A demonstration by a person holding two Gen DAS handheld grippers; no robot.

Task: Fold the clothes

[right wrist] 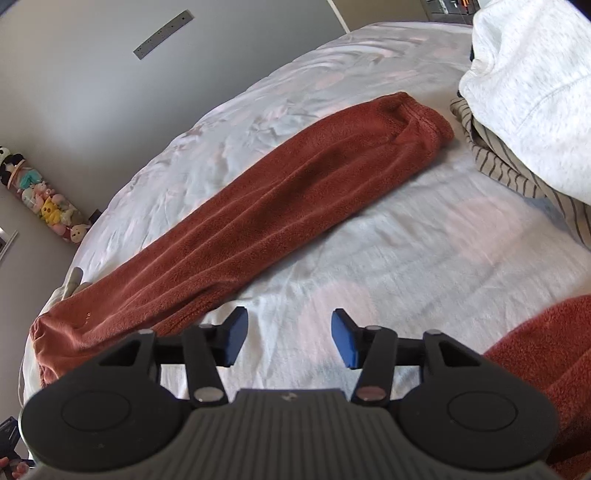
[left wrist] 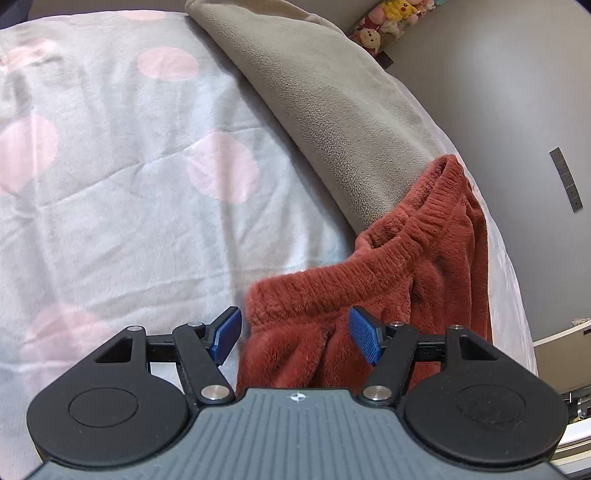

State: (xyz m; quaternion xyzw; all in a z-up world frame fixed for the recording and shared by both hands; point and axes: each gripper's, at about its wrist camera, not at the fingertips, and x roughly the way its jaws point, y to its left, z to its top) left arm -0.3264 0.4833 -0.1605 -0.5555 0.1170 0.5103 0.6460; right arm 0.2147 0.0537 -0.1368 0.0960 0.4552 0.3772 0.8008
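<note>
The left gripper (left wrist: pixel 295 339) points forward and down over the bed, its blue fingers (left wrist: pixel 364 341) spread wide and holding nothing. The corner of the rust pants' (left wrist: pixel 332 332) waistband lies in the gap between them; whether a pad touches the fleece cannot be told. From there the elastic waistband runs up and right toward the bed's edge, and the pants' body hangs toward that side. Beyond the waistband lies a grey blanket (left wrist: pixel 325 99), folded, on the pale spotted sheet (left wrist: pixel 122 155). Plush toys (left wrist: pixel 388 18) sit against the far wall.

The right gripper (right wrist: pixel 290 338) is also angled down over bare sheet (right wrist: pixel 406 258), fingers (right wrist: pixel 345 343) wide apart and empty. Just left of it the pants (right wrist: pixel 277 206) stretch out flat, one long leg reaching diagonally away to its cuff. More rust fleece (right wrist: pixel 546 362) shows at the lower right. Past the cuff lies a striped garment (right wrist: pixel 509 166) with a white sweatshirt (right wrist: pixel 535 81) on top of it.
</note>
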